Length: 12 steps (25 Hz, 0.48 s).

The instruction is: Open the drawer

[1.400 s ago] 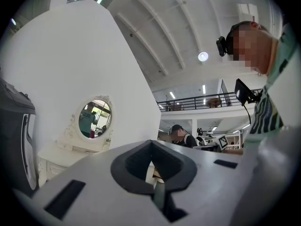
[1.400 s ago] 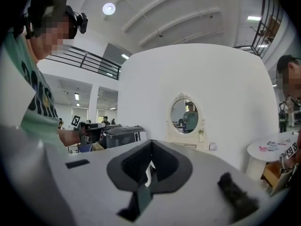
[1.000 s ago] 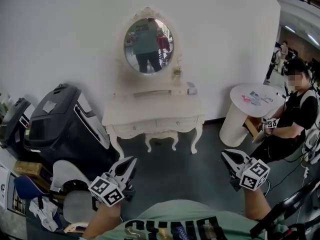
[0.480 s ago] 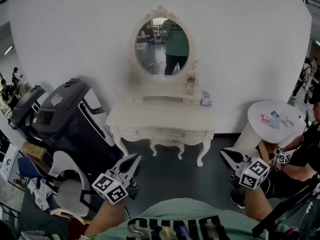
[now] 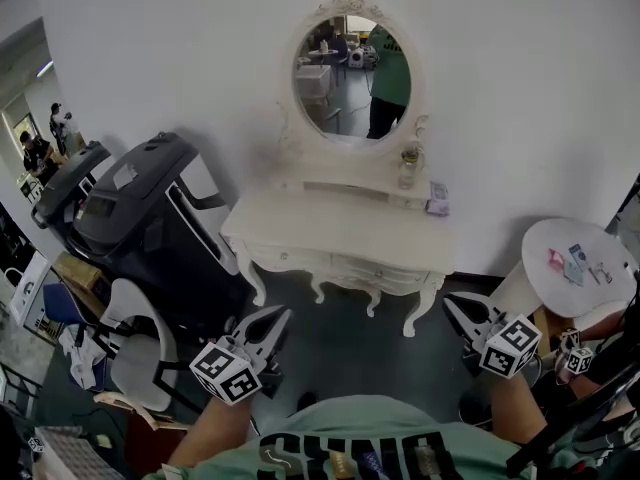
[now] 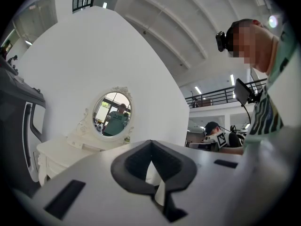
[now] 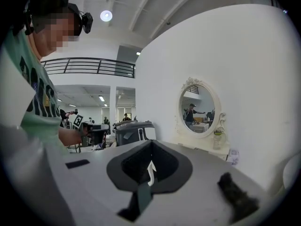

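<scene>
A white dressing table (image 5: 340, 230) with an oval mirror (image 5: 350, 78) stands against the far wall. Its two drawer fronts (image 5: 300, 259) (image 5: 388, 277) are closed flush. My left gripper (image 5: 283, 314) is shut and empty, hanging in the air well short of the table's left front. The right gripper (image 5: 449, 302) is also shut and empty, short of the right front leg. In the left gripper view the jaws (image 6: 153, 171) are together, with the table (image 6: 56, 149) far off at the left. The right gripper view shows shut jaws (image 7: 150, 166) and the mirror (image 7: 198, 109) beyond them.
A large black case (image 5: 150, 228) leans left of the dressing table, with a white chair (image 5: 135, 353) in front of it. A round white side table (image 5: 580, 258) and a seated person's arm (image 5: 575, 358) are at the right. A bottle (image 5: 407, 168) and a small box (image 5: 437, 200) stand on the tabletop.
The dressing table has grown larger and shifted right and lower in the head view as I moved toward it. Both grippers stayed shut. The seated person slid to the right edge.
</scene>
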Available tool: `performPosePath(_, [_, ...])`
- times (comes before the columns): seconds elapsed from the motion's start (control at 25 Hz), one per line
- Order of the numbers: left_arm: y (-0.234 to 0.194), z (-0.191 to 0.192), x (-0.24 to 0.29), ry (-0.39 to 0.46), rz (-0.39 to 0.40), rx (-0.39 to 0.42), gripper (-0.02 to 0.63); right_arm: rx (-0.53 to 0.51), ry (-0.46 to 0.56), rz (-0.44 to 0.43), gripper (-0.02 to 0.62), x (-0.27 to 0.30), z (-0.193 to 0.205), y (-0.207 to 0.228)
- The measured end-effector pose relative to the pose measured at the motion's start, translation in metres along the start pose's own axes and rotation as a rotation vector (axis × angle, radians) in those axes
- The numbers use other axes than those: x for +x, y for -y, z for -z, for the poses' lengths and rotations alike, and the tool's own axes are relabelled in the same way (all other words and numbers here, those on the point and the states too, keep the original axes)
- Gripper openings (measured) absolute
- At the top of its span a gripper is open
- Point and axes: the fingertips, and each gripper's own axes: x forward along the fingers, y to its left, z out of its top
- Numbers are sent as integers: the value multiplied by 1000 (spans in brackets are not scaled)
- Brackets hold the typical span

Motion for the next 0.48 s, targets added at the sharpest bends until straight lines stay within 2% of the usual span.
performPosePath(0.24, [-72,-5,35,17,47,-28,8,-27,-35,26,11,66,-8,22])
performPosePath(0.48, [-170,-60,80,56,127,14,8,-74,-50,111,11,139,-45,45])
